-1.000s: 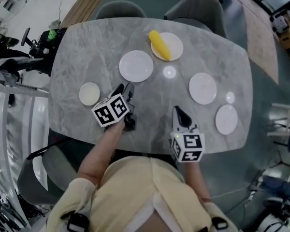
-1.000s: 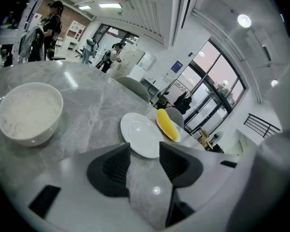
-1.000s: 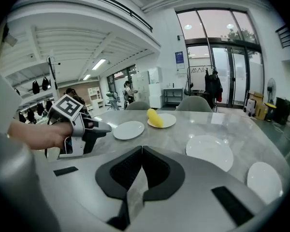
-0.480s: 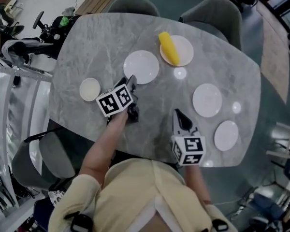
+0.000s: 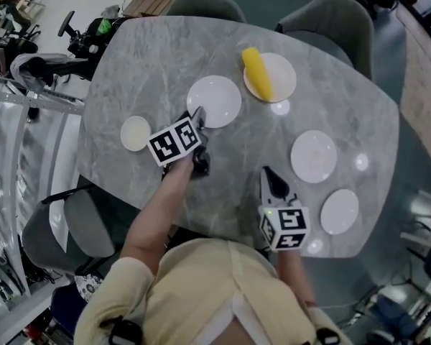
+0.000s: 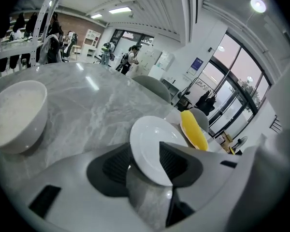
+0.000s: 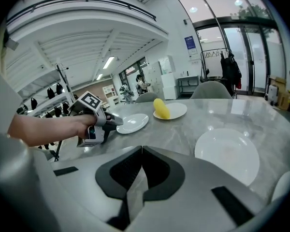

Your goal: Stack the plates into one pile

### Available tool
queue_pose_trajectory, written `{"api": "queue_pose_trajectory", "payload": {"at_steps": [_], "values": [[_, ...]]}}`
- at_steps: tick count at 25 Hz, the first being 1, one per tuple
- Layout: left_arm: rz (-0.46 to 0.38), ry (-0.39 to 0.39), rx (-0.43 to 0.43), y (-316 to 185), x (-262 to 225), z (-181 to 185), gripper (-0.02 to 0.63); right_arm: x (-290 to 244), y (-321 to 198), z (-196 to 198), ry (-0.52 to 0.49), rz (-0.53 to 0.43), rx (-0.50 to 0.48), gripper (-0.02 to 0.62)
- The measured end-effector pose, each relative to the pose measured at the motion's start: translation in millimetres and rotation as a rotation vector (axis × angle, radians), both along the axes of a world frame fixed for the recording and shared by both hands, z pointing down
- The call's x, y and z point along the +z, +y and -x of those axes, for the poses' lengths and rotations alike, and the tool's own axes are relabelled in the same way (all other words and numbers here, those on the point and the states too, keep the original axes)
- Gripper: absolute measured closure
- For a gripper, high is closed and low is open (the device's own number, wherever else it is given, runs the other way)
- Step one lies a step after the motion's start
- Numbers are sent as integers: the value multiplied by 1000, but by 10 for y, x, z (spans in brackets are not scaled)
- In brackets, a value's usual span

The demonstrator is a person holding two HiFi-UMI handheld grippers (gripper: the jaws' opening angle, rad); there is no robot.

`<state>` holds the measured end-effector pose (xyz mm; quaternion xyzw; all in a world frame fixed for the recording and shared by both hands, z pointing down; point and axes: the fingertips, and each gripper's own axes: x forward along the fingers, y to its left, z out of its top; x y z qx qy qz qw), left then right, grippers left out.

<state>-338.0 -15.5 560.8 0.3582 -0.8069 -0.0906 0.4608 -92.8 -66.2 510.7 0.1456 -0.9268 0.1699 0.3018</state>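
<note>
Several white plates lie apart on the grey marble table [image 5: 151, 56]. In the head view I see one plate [image 5: 214, 100] at centre, one [image 5: 314, 156] at right and another [image 5: 340, 211] near the right front edge. A fourth plate [image 5: 280, 77] carries a yellow object [image 5: 258, 72]. My left gripper [image 5: 195, 115] is open, and the near rim of the centre plate [image 6: 147, 134] sits between its jaws [image 6: 145, 164]. My right gripper [image 5: 266, 172] hovers over bare table, shut and holding nothing [image 7: 141, 151]. The right plate [image 7: 227, 154] lies ahead of it.
A small white bowl [image 5: 135, 133] [image 6: 14, 115] stands left of my left gripper. Grey chairs [image 5: 197, 6] [image 5: 327, 20] line the table's far side and another chair [image 5: 61, 239] is at the near left. Metal racks [image 5: 21, 106] stand at left.
My left gripper has moved forward until its jaws straddle the centre plate's near rim. The right gripper has stayed about where it was. The head view has shifted.
</note>
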Motion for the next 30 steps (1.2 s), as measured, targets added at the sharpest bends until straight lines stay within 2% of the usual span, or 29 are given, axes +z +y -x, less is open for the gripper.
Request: {"api": "queue_pose_trajectory", "payload": {"at_steps": [5, 10, 16, 21, 26, 30], "values": [[50, 14, -12, -3, 49, 41, 437, 3, -1, 23, -29, 40, -9, 591], [98, -34, -26, 31, 66, 55, 443, 12, -19, 35, -52, 64, -6, 591], [191, -105, -24, 66, 90, 77, 495, 46, -73, -11, -47, 66, -3, 591], [193, -115, -14, 64, 91, 80, 497, 46, -104, -64, -44, 57, 0, 591], [194, -149, 42, 36, 73, 60, 502, 18, -91, -109, -39, 26, -15, 591], [178, -158, 40, 71, 33, 44, 508, -32, -73, -164, -33, -1, -20, 591]]}}
